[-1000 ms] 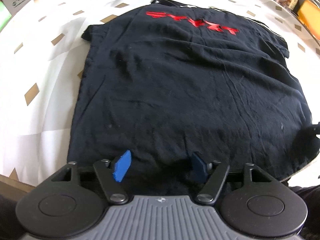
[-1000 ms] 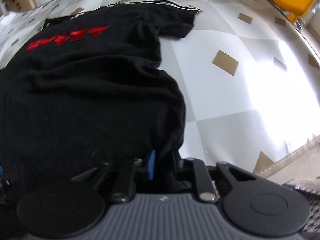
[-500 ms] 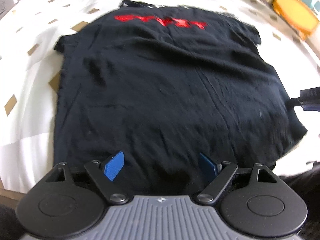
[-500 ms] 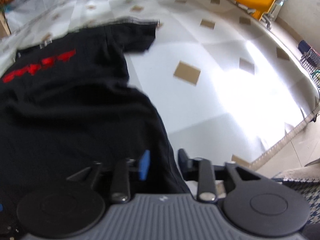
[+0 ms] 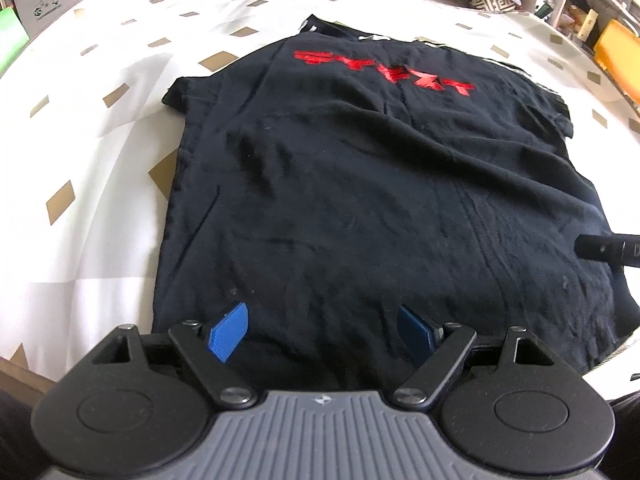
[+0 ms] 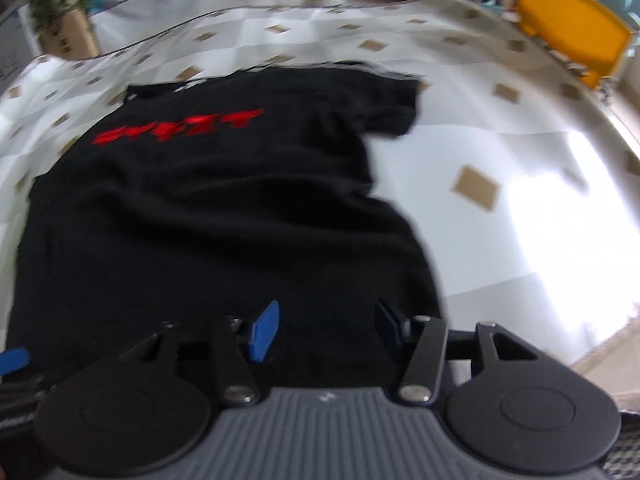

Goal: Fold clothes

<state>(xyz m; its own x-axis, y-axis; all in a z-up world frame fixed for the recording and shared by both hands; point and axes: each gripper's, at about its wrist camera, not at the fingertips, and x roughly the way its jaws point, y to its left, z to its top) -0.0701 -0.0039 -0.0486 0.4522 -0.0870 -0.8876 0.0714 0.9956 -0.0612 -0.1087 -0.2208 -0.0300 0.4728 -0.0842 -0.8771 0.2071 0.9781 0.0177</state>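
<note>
Nearest the left wrist camera, the left hand-held gripper (image 5: 322, 330) hangs over the near hem of a black T-shirt (image 5: 360, 208). Its two blue pads (image 5: 228, 336) stand wide apart, with only flat cloth below and nothing pinched between them. In the right wrist view, which is blurred, the right hand-held gripper (image 6: 324, 330) sits over the shirt's near right corner. Its jaws are opening, and its blue pads (image 6: 264, 330) are clear of the fabric, so it grips nothing.

The T-shirt lies spread face up on a desk covered by a white cloth with tan diamond marks (image 5: 80, 152). Its bottom hem is closest to the cameras and its collar end is farthest away. The body of the shirt is mostly flat, with soft wrinkles across the middle. In the left view, a black part of the right hand-held gripper pokes in from the right edge, above the shirt's right side.

Farther away, both short sleeves (image 5: 180, 92) lie out to the sides on the cloth. A line of red lettering (image 5: 384, 72) runs across the chest.

Beyond the desk, an orange box (image 6: 576, 48) stands at the right, and shelves and other room clutter appear too blurred to identify.
</note>
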